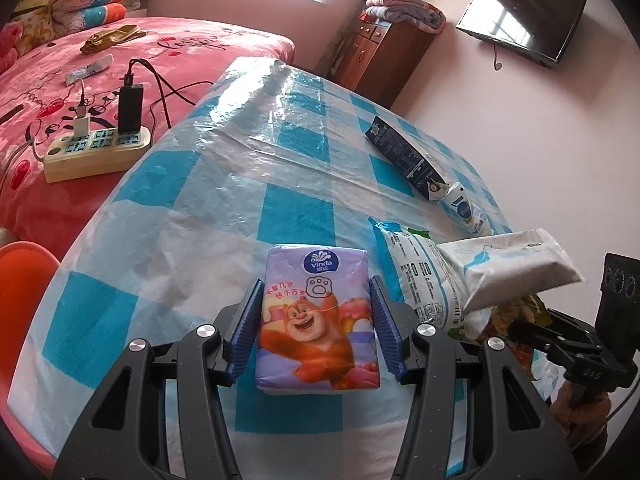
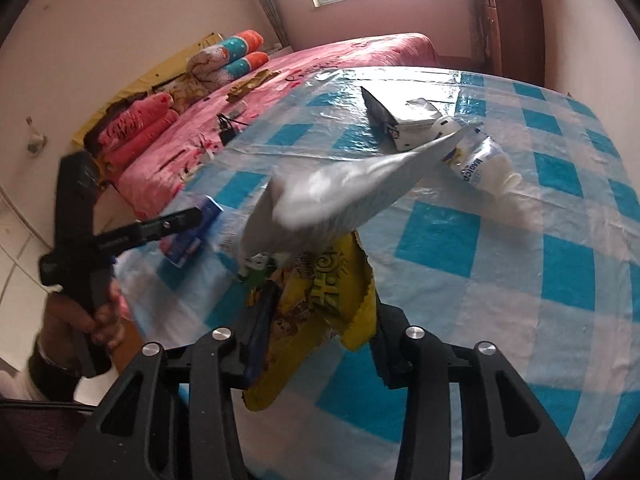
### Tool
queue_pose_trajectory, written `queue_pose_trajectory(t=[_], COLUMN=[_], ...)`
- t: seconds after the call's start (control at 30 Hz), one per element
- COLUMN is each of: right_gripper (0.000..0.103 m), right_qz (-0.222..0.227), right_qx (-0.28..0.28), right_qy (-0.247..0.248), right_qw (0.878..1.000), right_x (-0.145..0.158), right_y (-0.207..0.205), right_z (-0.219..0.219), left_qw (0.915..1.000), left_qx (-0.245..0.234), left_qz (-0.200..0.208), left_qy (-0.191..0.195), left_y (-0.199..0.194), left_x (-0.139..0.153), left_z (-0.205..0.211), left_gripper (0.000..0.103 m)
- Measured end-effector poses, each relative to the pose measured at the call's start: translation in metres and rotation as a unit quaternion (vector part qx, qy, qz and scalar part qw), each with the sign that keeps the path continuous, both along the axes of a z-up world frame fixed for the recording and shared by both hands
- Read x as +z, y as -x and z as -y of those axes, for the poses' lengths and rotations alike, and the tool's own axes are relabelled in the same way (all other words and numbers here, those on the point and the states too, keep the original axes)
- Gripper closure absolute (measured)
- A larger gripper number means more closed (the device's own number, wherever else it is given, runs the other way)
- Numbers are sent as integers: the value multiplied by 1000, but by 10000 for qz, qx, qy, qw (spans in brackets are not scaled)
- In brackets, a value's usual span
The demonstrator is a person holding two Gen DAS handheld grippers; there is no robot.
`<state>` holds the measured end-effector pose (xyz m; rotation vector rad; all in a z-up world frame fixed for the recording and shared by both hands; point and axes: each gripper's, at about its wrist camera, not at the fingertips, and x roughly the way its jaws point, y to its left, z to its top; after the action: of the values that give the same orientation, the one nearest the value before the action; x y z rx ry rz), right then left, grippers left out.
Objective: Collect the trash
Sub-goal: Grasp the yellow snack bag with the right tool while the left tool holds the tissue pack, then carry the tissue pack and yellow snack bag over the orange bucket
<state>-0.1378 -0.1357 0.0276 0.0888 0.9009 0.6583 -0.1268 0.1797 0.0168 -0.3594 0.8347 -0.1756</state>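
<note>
Collection step: left gripper [image 1: 316, 320] clamped tissue pack [image 1: 316, 316]; right gripper [image 2: 316, 332] pinched yellow wrapper [image 2: 312, 312], white packet [image 2: 344, 196] on top. Next, probably: carry both to 1 bin; none visible.

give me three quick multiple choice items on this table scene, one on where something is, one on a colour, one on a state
1. Where does the dark blue carton lie?
A. on the bed
B. on the checked tablecloth, next to the white bottle
C. on the orange chair

2. What colour are the squares on the tablecloth?
A. red and yellow
B. green and black
C. blue and white

3. What is the left claw doing?
A. closed on the purple tissue pack
B. open over a bare patch of cloth
C. closed on the power strip

Answers:
1 B, the carton rests on the cloth with the white bottle at its near end.
2 C, the cloth shows blue and white checks.
3 A, both blue pads press the sides of the tissue pack.
</note>
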Motion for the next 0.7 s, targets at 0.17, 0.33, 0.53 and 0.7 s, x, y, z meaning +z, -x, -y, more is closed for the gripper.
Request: queue_pose_trajectory(t=[0.17,0.33,0.53,0.7], right_gripper=[63,64,64,64], right_qz=[71,169,236,282], right_qx=[-31,74,279,487], right_qy=[-80,-97,-59,-67], right_qw=[9999,9998,9993,9984], right_x=[11,23,30,38], right_y=[10,16,19,14], right_z=[-7,-21,-42,-65], left_qw=[10000,9999,9998,9994], left_qx=[-4,19,72,204], left_qz=[18,38,110,185], left_qy=[53,114,170,228], left_y=[6,9,14,20], left_x=[0,-1,2,6], left_z=[-4,-10,-19,-34], left_gripper=[49,49,54,55])
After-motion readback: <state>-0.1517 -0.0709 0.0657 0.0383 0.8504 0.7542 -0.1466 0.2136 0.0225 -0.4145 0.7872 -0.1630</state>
